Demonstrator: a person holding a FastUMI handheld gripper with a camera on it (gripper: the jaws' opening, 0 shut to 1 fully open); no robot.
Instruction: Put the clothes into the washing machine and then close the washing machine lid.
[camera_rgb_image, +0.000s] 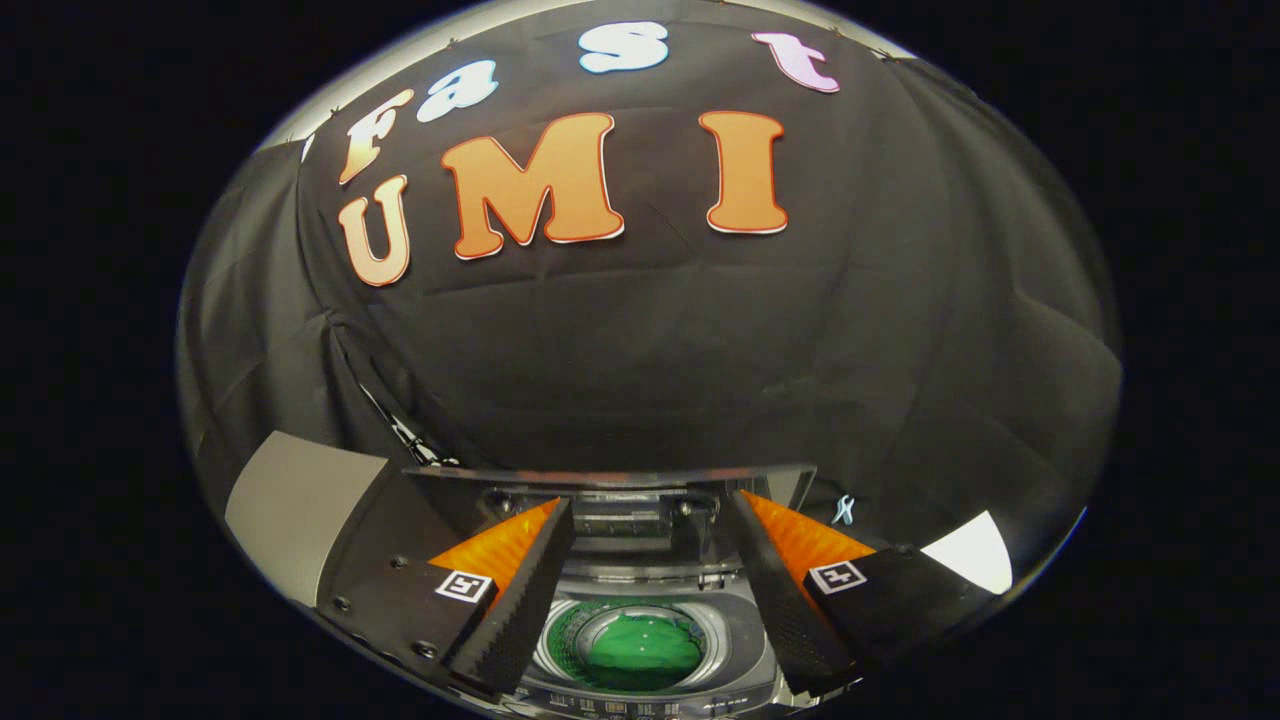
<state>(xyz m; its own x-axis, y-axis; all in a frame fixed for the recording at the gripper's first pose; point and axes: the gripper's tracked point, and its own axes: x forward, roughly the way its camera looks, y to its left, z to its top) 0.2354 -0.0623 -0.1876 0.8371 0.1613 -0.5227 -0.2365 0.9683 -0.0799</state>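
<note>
A: Gripper (648, 590) state?

B: Fingers are spread wide apart, nothing is held between them. They are pointed down over the washing machine (640, 690).

A: Clothes?

B: A green garment (640, 650) is seen already down in the drum (570, 640), at 6 o'clock, below and between the two fingers, closer than the fingertips' far ends. No contact with either finger. Clothes step is judged done if that is the only item; other clothes cannot be confirmed.

A: Lid?

B: The lid (610, 478) is raised, stood up behind the drum at about 12 o'clock from the opening, just beyond the fingertips. Hinge area (620, 520) is seen between the tips. Lid not yet closed.

A: Handling?

B: Garment is judged soft and light, no regrasp needed. Lid is judged rigid, smooth, probably slippery, light on its hinge. Its top free edge should be taken, or pushed from behind, near the middle so it is not twisted. A slam is a risk if it is let drop.

A: Further back?

B: The black cloth wall (700, 340) is seen behind the machine. A pale panel (295, 500) sits at 9 o'clock of the left finger, a white patch (975, 550) at 3 o'clock of the right.
</note>
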